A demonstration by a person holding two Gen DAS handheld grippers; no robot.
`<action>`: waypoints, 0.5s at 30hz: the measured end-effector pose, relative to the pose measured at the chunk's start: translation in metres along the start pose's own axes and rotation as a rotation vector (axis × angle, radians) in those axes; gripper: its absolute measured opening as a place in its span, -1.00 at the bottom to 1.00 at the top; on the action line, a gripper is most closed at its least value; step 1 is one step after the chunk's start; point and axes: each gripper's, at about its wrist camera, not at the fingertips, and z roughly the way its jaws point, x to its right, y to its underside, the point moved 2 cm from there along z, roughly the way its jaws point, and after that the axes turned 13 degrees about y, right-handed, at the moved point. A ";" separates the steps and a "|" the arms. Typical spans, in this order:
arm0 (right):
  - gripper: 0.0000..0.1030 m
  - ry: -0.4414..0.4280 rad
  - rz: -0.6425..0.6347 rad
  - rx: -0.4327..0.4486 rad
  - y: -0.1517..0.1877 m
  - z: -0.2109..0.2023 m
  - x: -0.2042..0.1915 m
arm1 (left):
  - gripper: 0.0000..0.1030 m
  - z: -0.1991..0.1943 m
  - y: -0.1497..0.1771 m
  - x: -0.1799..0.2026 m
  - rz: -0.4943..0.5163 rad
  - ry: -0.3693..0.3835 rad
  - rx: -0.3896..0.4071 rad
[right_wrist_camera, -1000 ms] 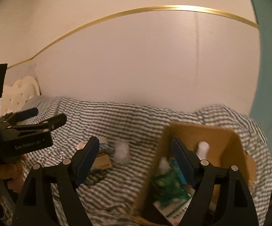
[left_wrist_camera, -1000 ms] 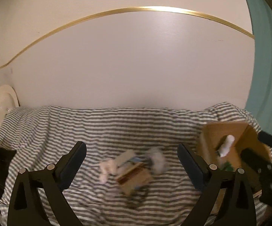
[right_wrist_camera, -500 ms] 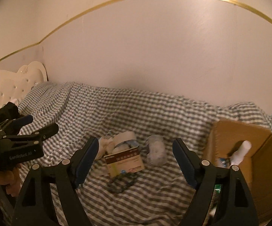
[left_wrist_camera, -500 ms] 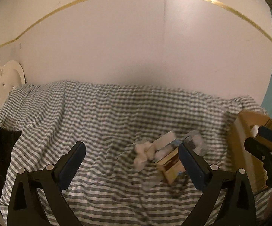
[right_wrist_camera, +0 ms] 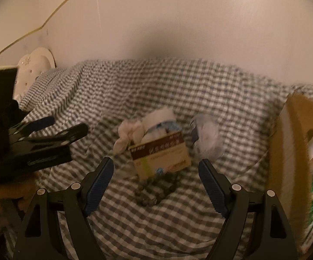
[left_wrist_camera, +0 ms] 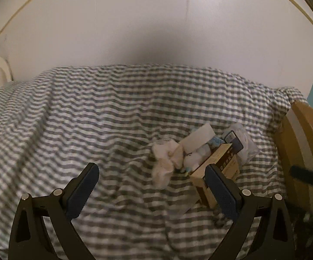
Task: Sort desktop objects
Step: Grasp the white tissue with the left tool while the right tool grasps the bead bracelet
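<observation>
A small pile of things lies on the gingham bed cover [right_wrist_camera: 232,91], right of centre in the left wrist view and centred in the right wrist view. At its front stands a flat-sided cardboard carton [right_wrist_camera: 162,153] [left_wrist_camera: 218,169], cream with a brown band and printed text. A soft, crumpled white cloth [right_wrist_camera: 127,133] [left_wrist_camera: 165,160] touches its left side. Behind it leans a white pack [right_wrist_camera: 159,116] [left_wrist_camera: 198,137] with pale blue print. To the right sits a clear crinkled plastic bag [right_wrist_camera: 207,136] [left_wrist_camera: 244,143] of white, fluffy stuff. A loop of dull round beads [right_wrist_camera: 156,188] lies on the cover just in front of the carton.

At the right edge stands an open brown cardboard box [right_wrist_camera: 286,151] [left_wrist_camera: 297,143] with a hand-hole cut in its wall; something green and something white show inside.

The right tool [right_wrist_camera: 156,186] hovers before the pile, its blue ribbed pads wide apart and holding nothing, the beads between them in view. The left tool [left_wrist_camera: 152,191] [right_wrist_camera: 54,130] is likewise spread and bare, its right pad overlapping the carton in view. A plain pale wall with a thin gold trim rises behind the bed.
</observation>
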 end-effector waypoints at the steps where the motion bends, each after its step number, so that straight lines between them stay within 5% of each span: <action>1: 0.57 0.000 0.000 -0.016 0.003 0.006 -0.001 | 0.81 0.010 -0.001 0.001 0.001 0.014 -0.015; 2: 0.57 -0.002 0.002 -0.032 0.007 0.013 -0.001 | 0.59 0.020 -0.001 0.002 -0.004 0.029 -0.040; 4: 0.57 -0.021 0.016 -0.076 0.016 0.026 0.000 | 0.45 0.042 0.000 0.000 -0.026 0.046 -0.104; 11: 0.56 -0.097 -0.025 -0.156 0.027 0.060 -0.014 | 0.45 0.083 0.009 -0.012 -0.049 0.034 -0.173; 15: 0.29 -0.138 -0.077 -0.235 0.038 0.088 -0.028 | 0.45 0.103 0.008 -0.017 -0.065 0.044 -0.189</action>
